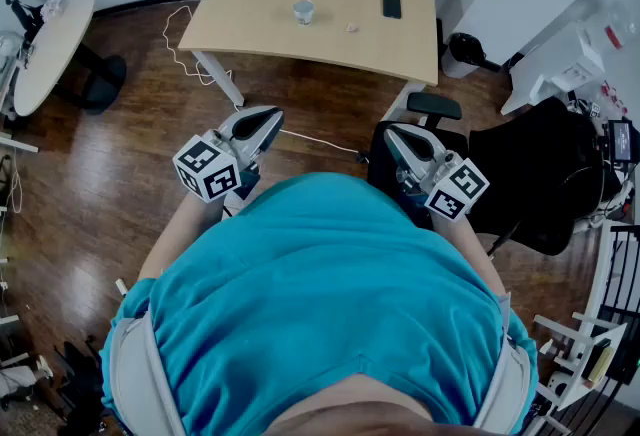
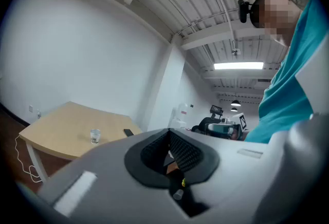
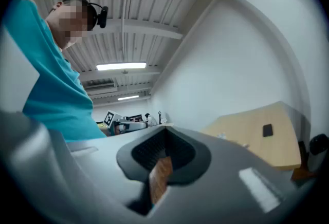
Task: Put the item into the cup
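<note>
The person [image 1: 330, 304] stands back from the table [image 1: 260, 14], well apart from it, and holds a tool in each hand close to the tummy. The left gripper [image 1: 266, 119] and the right gripper [image 1: 394, 136] both point level, out toward the table. This looks like a waiting pose. The hands are tucked in because nothing to pick up is within reach.

Both grippers are clenched and hold nothing. In the left gripper view the two dark pads [image 2: 185, 151] meet at the front, and nothing sits between them. The right gripper view shows the same thing: its jaws are pressed together and bare.

The cup [image 1: 304, 12] is clear and stands upright near the middle of the table. The item [image 1: 352, 27] is a small pale thing lying on the tabletop near the cup, on its right in the head view. It is too small to tell what it is. It is not in the cup, so the job has not begun. A dark phone [image 1: 391, 3] lies flat a bit further right and likely has no part in the job.

Next the person probably has to step closer and open one gripper. The right one seems the handy choice, since the item lies on that side. The item is tiny, so the pinch must be careful. The cup looks light and could tip if bumped.
</note>
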Demonstrator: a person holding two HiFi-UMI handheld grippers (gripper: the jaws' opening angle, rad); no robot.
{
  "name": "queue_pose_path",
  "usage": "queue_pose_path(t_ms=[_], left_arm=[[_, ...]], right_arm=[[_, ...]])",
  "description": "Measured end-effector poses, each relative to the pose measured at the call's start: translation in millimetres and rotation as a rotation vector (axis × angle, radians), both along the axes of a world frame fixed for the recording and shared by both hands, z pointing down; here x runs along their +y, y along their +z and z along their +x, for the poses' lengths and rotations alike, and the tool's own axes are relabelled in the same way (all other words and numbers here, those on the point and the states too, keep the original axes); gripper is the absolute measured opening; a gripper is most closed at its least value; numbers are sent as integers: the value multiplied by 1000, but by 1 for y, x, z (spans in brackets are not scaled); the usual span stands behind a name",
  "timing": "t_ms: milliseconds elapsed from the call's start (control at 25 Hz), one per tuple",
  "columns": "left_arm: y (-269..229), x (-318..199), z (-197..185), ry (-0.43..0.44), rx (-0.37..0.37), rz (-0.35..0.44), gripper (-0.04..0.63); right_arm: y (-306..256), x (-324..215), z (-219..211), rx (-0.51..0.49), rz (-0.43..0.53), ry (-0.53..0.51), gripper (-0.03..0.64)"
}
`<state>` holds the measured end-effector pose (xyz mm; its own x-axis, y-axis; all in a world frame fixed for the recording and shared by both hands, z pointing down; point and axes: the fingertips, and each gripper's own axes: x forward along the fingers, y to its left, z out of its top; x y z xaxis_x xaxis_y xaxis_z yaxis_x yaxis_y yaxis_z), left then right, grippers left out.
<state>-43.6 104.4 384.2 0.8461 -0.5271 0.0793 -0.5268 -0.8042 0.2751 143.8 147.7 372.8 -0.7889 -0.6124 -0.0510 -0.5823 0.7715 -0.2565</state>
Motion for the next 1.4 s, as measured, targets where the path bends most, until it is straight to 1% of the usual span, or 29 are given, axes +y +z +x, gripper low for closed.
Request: queue_pose_path(t_ms=[120,320,480,640,800,920,1040,1160,1240,1400], left_arm=[[-1,2,21,-6,-5,10,5],[-1,5,46,6,-39,23,5],[-3,0,59,26,-49,17,5],[-3,-15,62,61,-53,16,5],[-5,-43,48,101,-32,26,5],[-3,-72,28,141,-19,33,5],[3,-94,4,184,-39,43,5],[10,-118,-18,232,-78,64,5],[13,-140,-32,255,-94,65,5],[16,-170,-34,281,-76,49,5]], right_arm=[[1,1,15,14,11,-13,2],[1,-2,32,27,22,-12,2],[4,-7,35,40,34,-18,2],[9,-21,29,25,9,-5,2],[7,-49,8,33,-3,20,3],[2,-80,-18,46,-6,46,5],[1,-108,-44,57,-22,75,13],[3,-139,-61,82,-43,115,21],[8,-163,-74,100,-55,134,29],[22,-194,-83,146,-105,154,43]])
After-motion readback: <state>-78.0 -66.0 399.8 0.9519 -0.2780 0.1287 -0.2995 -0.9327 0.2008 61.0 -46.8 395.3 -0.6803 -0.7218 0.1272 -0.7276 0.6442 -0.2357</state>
